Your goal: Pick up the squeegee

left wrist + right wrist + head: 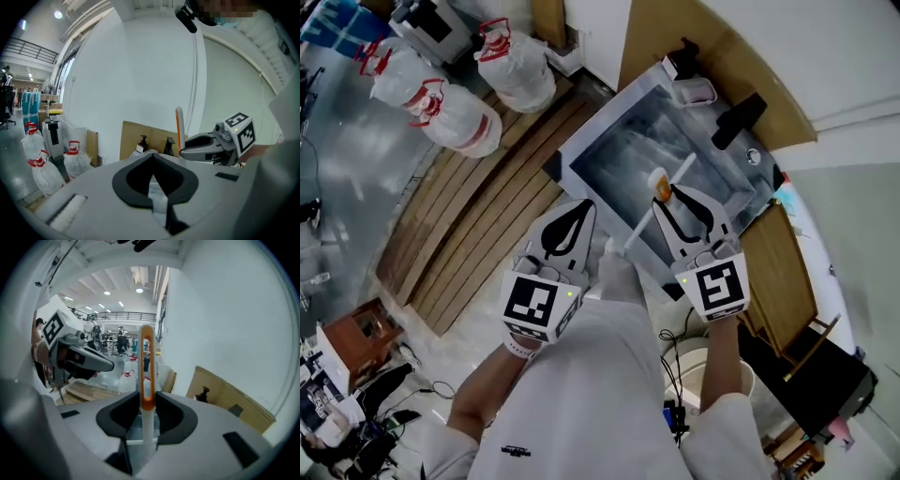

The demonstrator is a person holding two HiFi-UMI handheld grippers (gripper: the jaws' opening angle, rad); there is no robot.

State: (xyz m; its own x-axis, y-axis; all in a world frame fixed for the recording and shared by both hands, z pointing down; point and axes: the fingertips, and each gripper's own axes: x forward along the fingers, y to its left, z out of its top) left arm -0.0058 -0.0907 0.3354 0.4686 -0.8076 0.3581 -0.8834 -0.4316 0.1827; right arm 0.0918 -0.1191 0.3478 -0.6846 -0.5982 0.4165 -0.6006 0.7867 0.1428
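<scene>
The squeegee (pixel 146 380) has a white shaft and an orange loop end. It stands upright between the jaws of my right gripper (pixel 146 400), which is shut on the shaft. From the head view, this gripper (pixel 673 195) hangs over the steel sink (pixel 609 141) with the orange end (pixel 661 184) at its tips. My left gripper (pixel 579 210) is held beside it on the left, its jaw tips together. Nothing is clamped in the left gripper (pixel 152 155). The left gripper view also catches the orange handle (pixel 178 126) sticking up from the right gripper (pixel 206 143).
A black faucet (pixel 738 117) and a soap dispenser (pixel 682 58) sit at the sink's far rim on a wooden counter. Left of the sink lie wooden slats (pixel 478 216) and several clear jugs with red handles (pixel 441 108). A cardboard sheet (pixel 140 136) leans on the white wall.
</scene>
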